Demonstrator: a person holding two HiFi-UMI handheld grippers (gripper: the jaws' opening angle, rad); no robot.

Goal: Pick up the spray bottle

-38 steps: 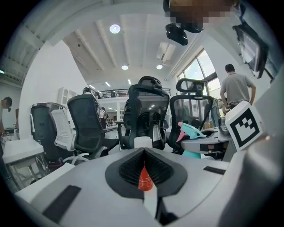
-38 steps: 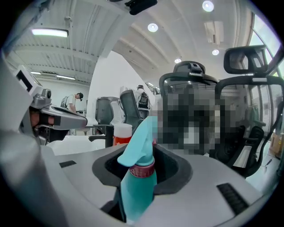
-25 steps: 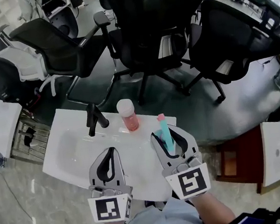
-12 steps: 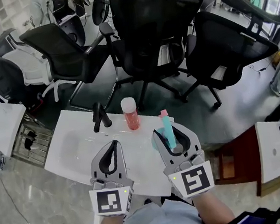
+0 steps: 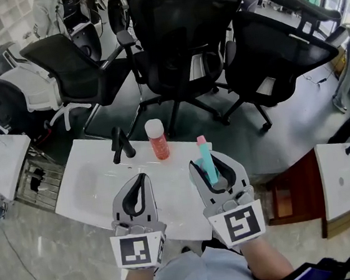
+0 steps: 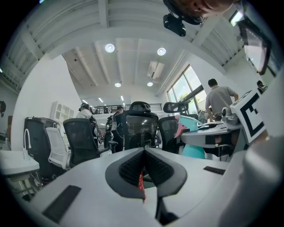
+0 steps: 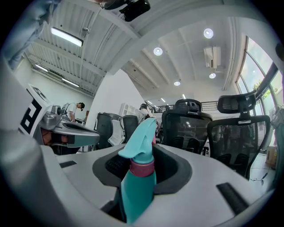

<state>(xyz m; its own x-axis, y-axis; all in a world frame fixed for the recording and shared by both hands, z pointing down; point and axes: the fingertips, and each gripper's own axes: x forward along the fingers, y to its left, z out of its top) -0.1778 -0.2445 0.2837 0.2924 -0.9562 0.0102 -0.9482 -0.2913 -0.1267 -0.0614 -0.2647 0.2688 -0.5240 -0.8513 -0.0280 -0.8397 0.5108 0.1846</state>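
Teal spray bottle [image 5: 206, 159] with a pink collar stands upright between the jaws of the right hand-held gripper [image 5: 211, 162], which is clamped on the bottle's body just below the collar; in the right gripper view the spray head rises above the jaws and points away from the camera. That gripper holds the bottle over the near right part of a white worktop [image 5: 87, 191]. Just to its left, the left hand-held gripper [image 5: 142, 177] is level with it, its jaws closed together with nothing gripped.

Farther back on the worktop, a red bottle with a white cap [image 5: 157, 141] stands upright, well apart from both grippers, with a black upright fitting [image 5: 121, 146] just to its left. Beyond the worktop, several black office chairs [image 5: 182, 35] crowd a grey floor [image 5: 300, 134], and a brown wooden piece [image 5: 294, 193] sits low at the right. The gripper views show a high white ceiling with round lights, tall windows, and people standing at desks in the background
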